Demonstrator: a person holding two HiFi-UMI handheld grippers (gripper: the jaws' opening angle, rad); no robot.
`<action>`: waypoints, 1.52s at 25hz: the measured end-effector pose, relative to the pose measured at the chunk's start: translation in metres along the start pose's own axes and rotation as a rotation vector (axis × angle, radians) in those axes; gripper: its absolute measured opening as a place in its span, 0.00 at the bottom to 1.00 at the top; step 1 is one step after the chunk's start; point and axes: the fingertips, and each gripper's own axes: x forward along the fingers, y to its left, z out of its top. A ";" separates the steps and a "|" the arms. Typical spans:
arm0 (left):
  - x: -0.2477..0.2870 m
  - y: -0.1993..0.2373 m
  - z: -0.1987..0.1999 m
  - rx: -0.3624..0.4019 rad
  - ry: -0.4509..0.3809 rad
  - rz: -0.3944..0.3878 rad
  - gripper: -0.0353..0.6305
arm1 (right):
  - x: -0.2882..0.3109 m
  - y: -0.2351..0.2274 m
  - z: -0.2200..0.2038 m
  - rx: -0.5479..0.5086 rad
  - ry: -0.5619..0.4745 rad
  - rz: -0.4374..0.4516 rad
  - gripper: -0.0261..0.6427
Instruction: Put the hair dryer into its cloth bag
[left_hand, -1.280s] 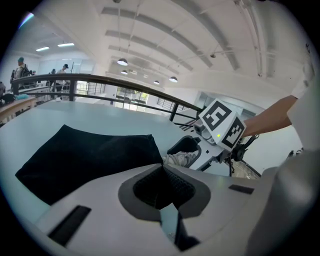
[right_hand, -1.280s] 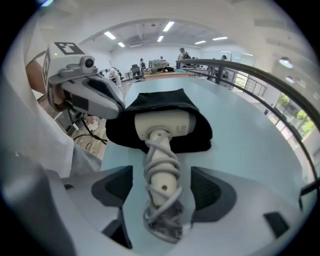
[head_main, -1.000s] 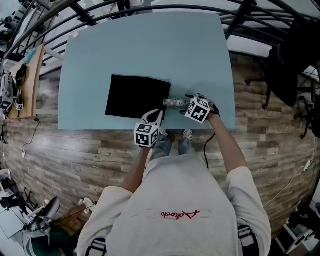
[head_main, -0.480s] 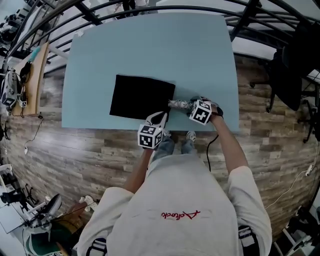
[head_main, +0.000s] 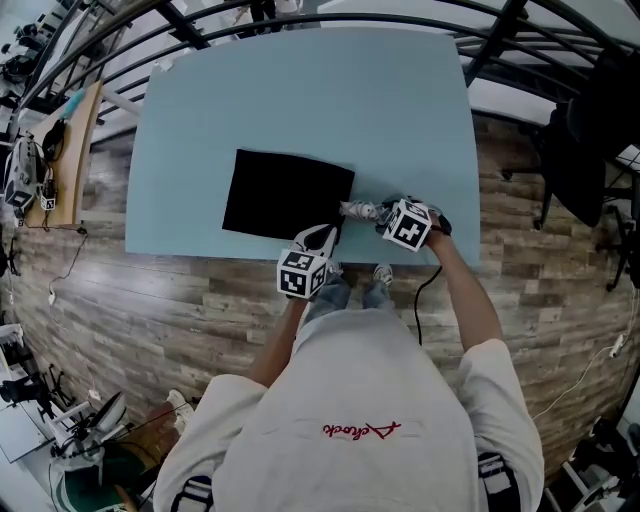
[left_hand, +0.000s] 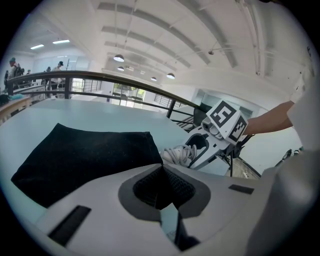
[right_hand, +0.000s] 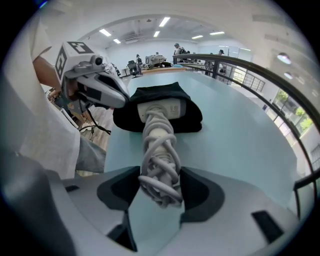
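Light-blue table (head_main: 300, 100) on wood-plank floor (head_main: 150, 300). Black cloth bag (head_main: 285, 195) lies flat on it, near the front edge. Hair dryer (head_main: 358, 211), cord wound round the handle, sits at the bag's right edge, head touching the bag.

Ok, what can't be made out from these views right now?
1. Hair dryer far end: right gripper view, the cloth bag covers it; only the cord-wrapped handle shows.
2. Whether the left tool pinches bag fabric: left gripper view, its own shut jaws hide the spot.
3. Bag mouth: head view, too small and partly under the left tool.
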 end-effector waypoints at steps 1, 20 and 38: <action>0.000 0.000 0.001 -0.001 -0.002 -0.001 0.07 | -0.005 0.000 0.004 -0.014 -0.003 -0.002 0.43; -0.004 -0.010 0.015 0.007 -0.038 -0.050 0.07 | -0.005 0.000 0.064 -0.106 -0.072 -0.007 0.42; -0.022 0.001 0.034 -0.031 -0.121 -0.062 0.07 | 0.037 0.007 0.089 -0.101 -0.092 0.039 0.42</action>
